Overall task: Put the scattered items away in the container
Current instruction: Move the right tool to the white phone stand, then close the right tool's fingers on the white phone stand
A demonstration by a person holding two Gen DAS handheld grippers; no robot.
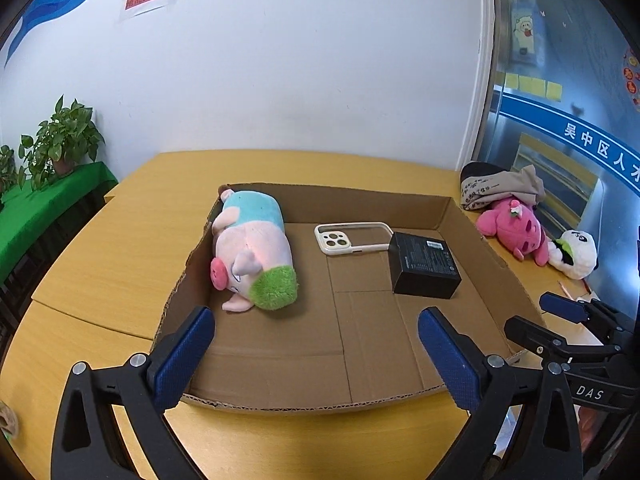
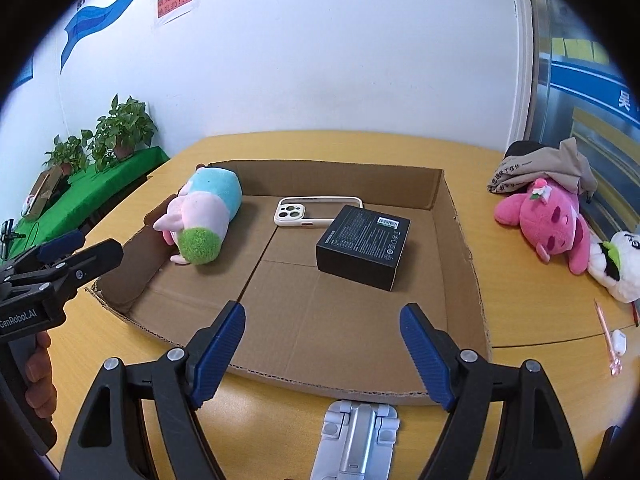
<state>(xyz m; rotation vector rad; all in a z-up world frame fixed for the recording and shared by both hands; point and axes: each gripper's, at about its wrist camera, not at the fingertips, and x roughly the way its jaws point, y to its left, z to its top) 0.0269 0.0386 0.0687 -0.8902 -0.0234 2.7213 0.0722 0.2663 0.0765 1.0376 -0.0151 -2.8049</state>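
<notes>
Left wrist view: the left gripper (image 1: 316, 340) is seen with its jaws spread wide and nothing between them, above the near edge of the cardboard box (image 1: 452, 208). In the right wrist view the right gripper (image 2: 322, 334) is likewise held apart and empty.

Inside the box, a pig plush (image 1: 254, 252) lies along the left wall, a phone case (image 1: 340, 240) is laid flat near the back, and a black box (image 1: 426, 266) sits just right of it.

Left to tidy, it is judged, are the pink plush (image 2: 548, 220) and the panda plush (image 2: 616, 260), which lie on the table (image 2: 520, 300) to the right of the box, touching each other; the right gripper is better placed for them.

The pink plush is laid on its side, its long axis running from upper left to lower right in the right wrist view, head toward the box wall. A grasp across the middle of the body, at right angles to that axis, is advised, so that the soft filling is squeezed evenly and the neighbouring panda is not dragged along.
</notes>
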